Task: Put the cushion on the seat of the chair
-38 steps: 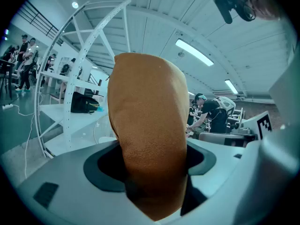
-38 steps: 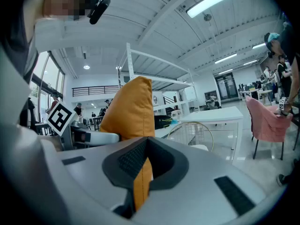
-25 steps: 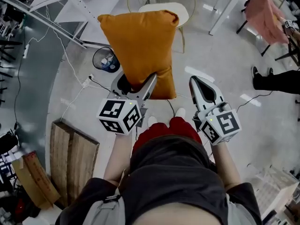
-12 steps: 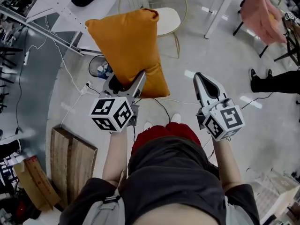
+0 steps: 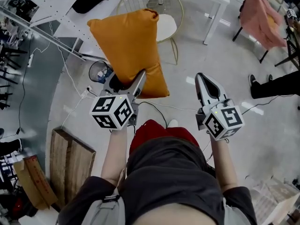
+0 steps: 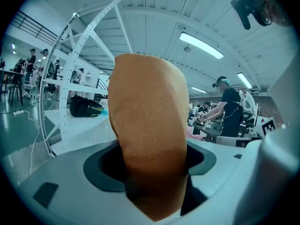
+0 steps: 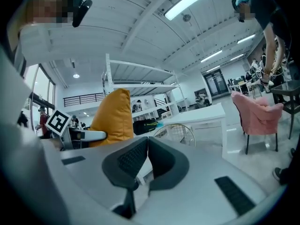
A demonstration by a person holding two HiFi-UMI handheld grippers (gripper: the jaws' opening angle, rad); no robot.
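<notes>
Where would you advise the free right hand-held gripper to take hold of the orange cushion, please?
I'd take the cushion by its free near-right corner, coming from the person's side. The left hand-held gripper pinches that same thin edge further left, and the shut right hand-held gripper is nearly alongside it.

On my feed the left tongs (image 5: pixel 127 78) had a pale grey shell with a dark hollow behind the jaws. A left cube (image 5: pixel 112 112) printed with black-and-white square markers was fixed at the rear. The right tongs (image 5: pixel 201 76) were the same make, with a tapering whitish shell and a black teardrop inset along the top. They carried a right cube (image 5: pixel 224 122) with its own square markers. Up close, their pads (image 7: pixel 131 159) were dark and finely ribbed, set in smooth grey housing. The person wore a dark grey top (image 5: pixel 173 182) with short sleeves and a red garment (image 5: pixel 157 130) below it. One white shoe (image 5: pixel 173 123) showed.
</notes>
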